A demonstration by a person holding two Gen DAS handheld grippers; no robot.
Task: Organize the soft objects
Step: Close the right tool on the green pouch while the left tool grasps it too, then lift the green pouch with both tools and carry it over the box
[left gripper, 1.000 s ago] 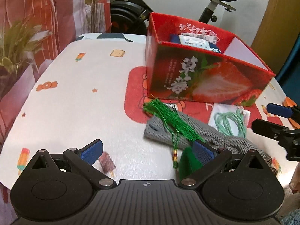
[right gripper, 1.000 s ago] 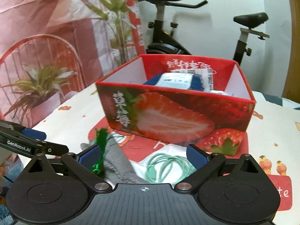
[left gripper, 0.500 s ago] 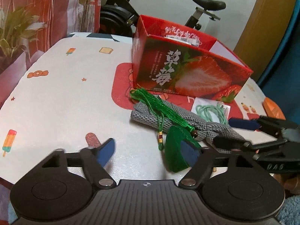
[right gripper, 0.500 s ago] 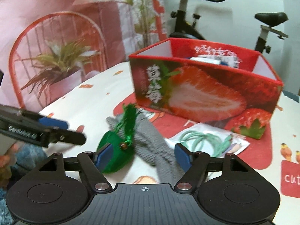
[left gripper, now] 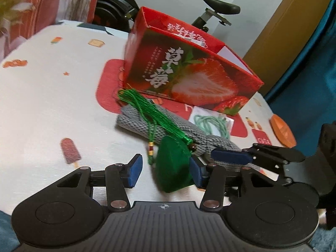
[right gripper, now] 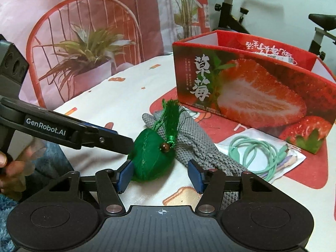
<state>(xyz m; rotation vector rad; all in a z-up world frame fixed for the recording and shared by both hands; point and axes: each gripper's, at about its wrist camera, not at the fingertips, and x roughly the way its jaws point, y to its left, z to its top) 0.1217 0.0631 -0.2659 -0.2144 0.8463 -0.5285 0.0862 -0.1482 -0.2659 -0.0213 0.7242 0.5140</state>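
A green stuffed sachet [left gripper: 174, 163] with a green tassel [left gripper: 151, 109] lies at the table's near edge, its tassel draped over a grey knitted cloth [left gripper: 147, 124]. My left gripper [left gripper: 166, 173] is open, the sachet between its pads and against the right pad. My right gripper [right gripper: 160, 176] is open too, the sachet [right gripper: 150, 157] touching its left pad, the grey cloth [right gripper: 195, 142] ahead of the right pad. The red strawberry box [left gripper: 189, 71] stands behind, open-topped.
A bag with a mint-green cable [right gripper: 256, 151] lies right of the cloth in front of the box [right gripper: 252, 92]. An orange disc [left gripper: 282, 130] sits at the table's right edge. An exercise bike, a potted plant [right gripper: 84, 50] and a red chair stand beyond.
Both grippers have moved in low around the green sachet from opposite sides. The left jaws have narrowed somewhat. The sachet and cloth lie where they were.
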